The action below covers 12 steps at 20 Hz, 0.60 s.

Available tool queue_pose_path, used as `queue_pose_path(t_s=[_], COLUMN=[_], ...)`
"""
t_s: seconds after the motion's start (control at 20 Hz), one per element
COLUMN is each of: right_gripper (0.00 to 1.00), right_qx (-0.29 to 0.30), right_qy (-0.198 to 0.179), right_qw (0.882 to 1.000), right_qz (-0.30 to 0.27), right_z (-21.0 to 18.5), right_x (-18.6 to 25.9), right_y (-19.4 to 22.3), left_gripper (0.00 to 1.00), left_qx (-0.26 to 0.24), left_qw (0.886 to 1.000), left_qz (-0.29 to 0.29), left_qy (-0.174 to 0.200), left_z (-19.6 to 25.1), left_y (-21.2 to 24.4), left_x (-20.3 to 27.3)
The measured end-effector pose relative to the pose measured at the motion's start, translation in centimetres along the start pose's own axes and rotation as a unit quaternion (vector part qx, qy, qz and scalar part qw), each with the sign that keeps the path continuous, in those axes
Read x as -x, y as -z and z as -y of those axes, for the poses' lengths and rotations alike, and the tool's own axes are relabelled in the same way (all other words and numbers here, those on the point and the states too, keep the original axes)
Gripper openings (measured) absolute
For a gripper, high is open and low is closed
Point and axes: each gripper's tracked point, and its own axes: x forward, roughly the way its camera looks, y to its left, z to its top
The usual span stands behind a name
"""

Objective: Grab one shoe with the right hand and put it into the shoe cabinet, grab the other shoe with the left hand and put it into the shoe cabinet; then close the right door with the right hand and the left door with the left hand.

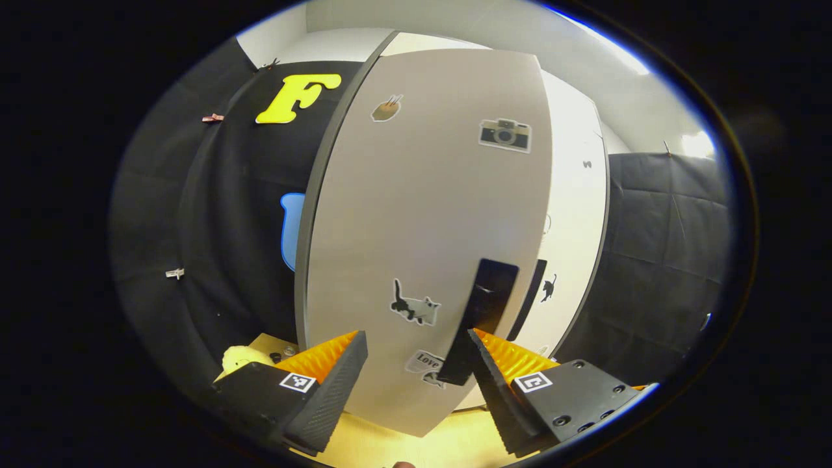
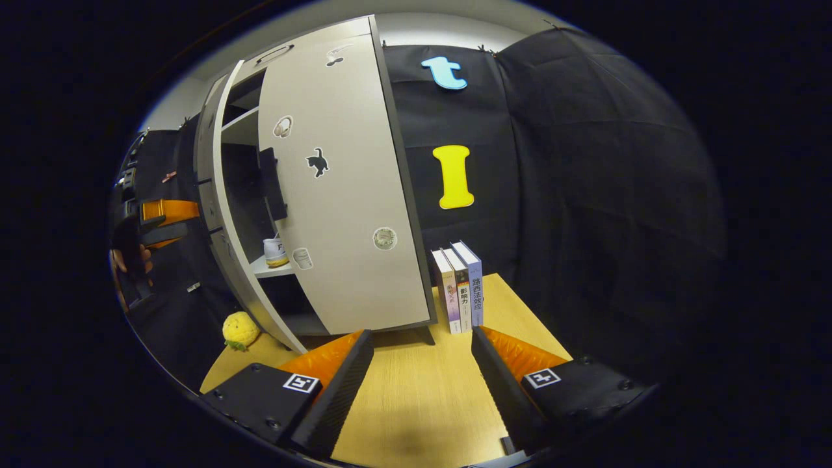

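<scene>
The shoe cabinet's left door [image 1: 422, 195] stands ajar right in front of my left gripper [image 1: 416, 335]. That gripper is open, and the door's dark handle [image 1: 487, 305] is just above its right finger. Beyond it is the right door [image 1: 575, 195]. In the right gripper view the right door [image 2: 344, 214] lies flat against the cabinet and the left door [image 2: 218, 195] swings outward. A white shoe [image 2: 275, 252] rests on a shelf in the gap between them. My right gripper [image 2: 422, 331] is open over the table, away from the cabinet. The left gripper [image 2: 162, 221], held by a hand, is beyond the left door.
Three books [image 2: 461, 286] stand upright on the wooden table [image 2: 416, 390] just right of the cabinet. A yellow plush toy [image 2: 240, 329] lies on the table by the foot of the left door. Black cloth walls close in the booth on all sides.
</scene>
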Motion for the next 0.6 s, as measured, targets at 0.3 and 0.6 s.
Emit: queue_pose_path(t_s=[0.3, 0.6], right_gripper=[0.98, 0.98], right_qx=[0.015, 0.042], right_qy=[-0.049, -0.088], right_qw=[0.999, 0.994], right_qz=[0.003, 0.043], right_z=[1.1, -0.1], right_x=[-1.1, -0.6], right_y=[-0.7, -3.7], left_gripper=[0.95, 0.95], left_qx=[-0.014, -0.003], left_qw=[0.999, 0.996], left_qz=[0.009, -0.024], left_qy=[-0.047, -0.089], left_z=[2.1, 1.9], left_y=[3.4, 8.7], left_x=[4.2, 9.5])
